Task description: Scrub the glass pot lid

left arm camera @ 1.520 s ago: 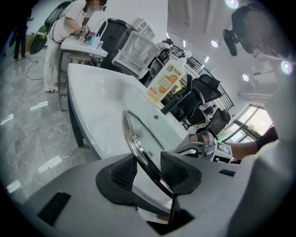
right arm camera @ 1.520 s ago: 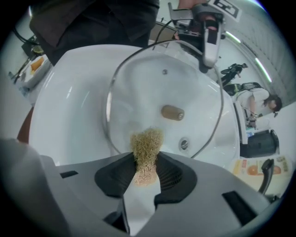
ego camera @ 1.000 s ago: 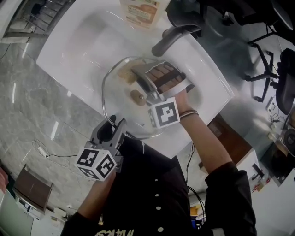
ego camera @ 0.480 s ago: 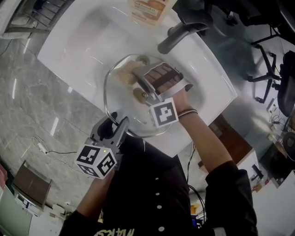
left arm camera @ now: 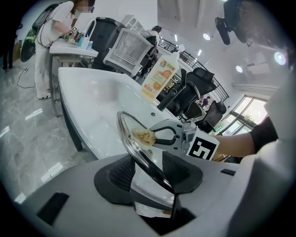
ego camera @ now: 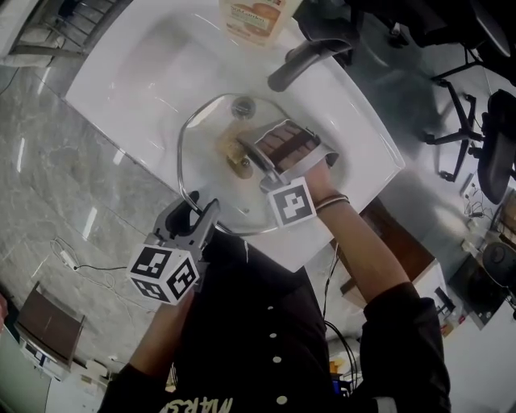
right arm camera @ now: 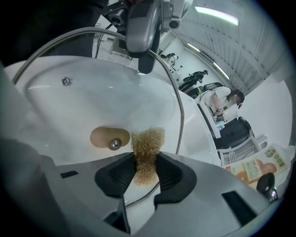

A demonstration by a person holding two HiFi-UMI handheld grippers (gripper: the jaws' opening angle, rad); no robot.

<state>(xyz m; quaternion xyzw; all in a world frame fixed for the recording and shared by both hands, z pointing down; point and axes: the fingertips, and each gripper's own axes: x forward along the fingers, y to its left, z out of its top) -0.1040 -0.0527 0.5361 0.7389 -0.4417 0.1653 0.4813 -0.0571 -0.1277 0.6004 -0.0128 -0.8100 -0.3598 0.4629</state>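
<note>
The glass pot lid (ego camera: pixel 205 169) stands tilted over the white sink (ego camera: pixel 137 73), and its metal rim (left arm camera: pixel 132 139) runs slantwise between my left gripper's pads. My left gripper (ego camera: pixel 193 219) holds that near rim while its jaws are opening; in the left gripper view the left gripper (left arm camera: pixel 150 171) still touches the rim on both sides. My right gripper (ego camera: pixel 242 152) reaches over the lid, shut on a tan wiry scrubber (right arm camera: pixel 147 148). The scrubber's tuft rests on the glass beside the lid's tan knob (right arm camera: pixel 109 138). In its own view the right gripper (right arm camera: pixel 145 169) pinches the scrubber's lower half.
A grey faucet (ego camera: pixel 302 60) arches over the sink's far side, with an orange-labelled soap bottle (ego camera: pixel 254 18) behind it. Grey marble flooring lies left of the sink. Black office chairs (ego camera: pixel 476 121) stand at the right. A person works at a far counter (left arm camera: pixel 69 46).
The lid has swung a little up and to the left, and the sink drain now shows through the glass. My right gripper and scrubber slid slightly left across the lid.
</note>
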